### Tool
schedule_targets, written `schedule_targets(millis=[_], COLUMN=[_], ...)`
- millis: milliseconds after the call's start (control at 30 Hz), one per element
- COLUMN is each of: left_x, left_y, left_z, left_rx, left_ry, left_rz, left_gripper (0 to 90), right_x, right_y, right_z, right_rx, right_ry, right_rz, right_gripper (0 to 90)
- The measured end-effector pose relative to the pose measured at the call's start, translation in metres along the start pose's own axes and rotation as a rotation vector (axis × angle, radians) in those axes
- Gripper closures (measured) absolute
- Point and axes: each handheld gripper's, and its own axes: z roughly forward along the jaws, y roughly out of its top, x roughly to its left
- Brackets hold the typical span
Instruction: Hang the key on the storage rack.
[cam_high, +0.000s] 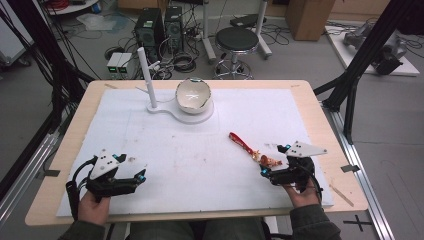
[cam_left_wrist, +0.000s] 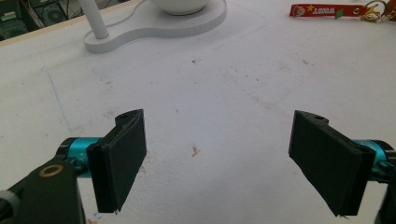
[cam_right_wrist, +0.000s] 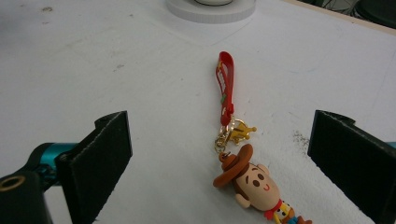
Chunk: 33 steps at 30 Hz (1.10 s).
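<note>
The work looks barely begun: the toy keychain (cam_right_wrist: 243, 182) lies flat on the white mat (cam_high: 200, 165) between the wide jaws of the right gripper (cam_right_wrist: 219, 163), not yet picked up, while the left gripper (cam_left_wrist: 217, 163) waits wide and empty.

A wooden table (cam_high: 320, 125) carries a white mat (cam_high: 200, 160). On the mat lie a red-strapped keychain (cam_high: 248, 148) and a white stand (cam_high: 172, 110) bearing a bowl (cam_high: 193, 93).
</note>
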Motion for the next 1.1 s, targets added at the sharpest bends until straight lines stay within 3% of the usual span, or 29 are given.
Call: schedule_targets(millis=[1100], left_x=[0.0003], left_y=[-0.0009], left_z=[0.0004], left_rx=[-0.009], left_ry=[-0.003], left_rz=[-0.008], left_gripper=[19.5], right_x=[0.0002], right_y=[-0.0005], right_z=[-0.0026], right_rx=[-0.010], right_ry=[-0.009], right_rz=[-0.002], right_gripper=[5.3])
